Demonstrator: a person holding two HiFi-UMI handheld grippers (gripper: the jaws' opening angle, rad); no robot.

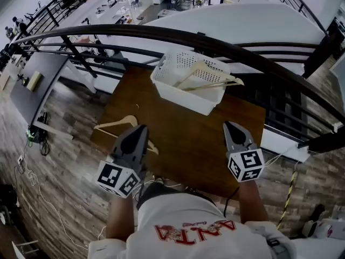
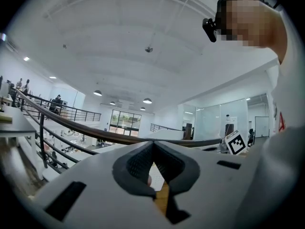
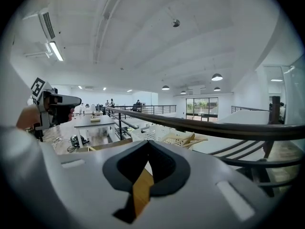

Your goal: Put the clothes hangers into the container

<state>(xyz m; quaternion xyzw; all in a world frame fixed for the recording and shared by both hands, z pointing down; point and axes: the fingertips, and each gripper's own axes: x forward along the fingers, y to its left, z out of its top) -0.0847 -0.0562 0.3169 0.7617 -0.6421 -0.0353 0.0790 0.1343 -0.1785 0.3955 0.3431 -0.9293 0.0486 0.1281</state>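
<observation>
A white slatted basket (image 1: 180,95) stands at the far edge of the brown table (image 1: 199,139), with pale wooden hangers (image 1: 207,75) lying inside it. Another wooden hanger (image 1: 118,124) lies flat near the table's left edge. My left gripper (image 1: 141,129) hovers shut just right of that hanger, with nothing between its jaws. My right gripper (image 1: 232,125) is also shut and empty, over the right half of the table. In the right gripper view its jaws (image 3: 148,144) point toward the basket (image 3: 142,134) and its hangers (image 3: 185,138). The left gripper (image 2: 153,144) shows closed pads.
A dark curved railing (image 1: 161,34) runs just beyond the table and basket. Wood floor with cables (image 1: 32,171) lies to the left, and a grey desk (image 1: 38,82) stands farther left. The person's torso is at the table's near edge.
</observation>
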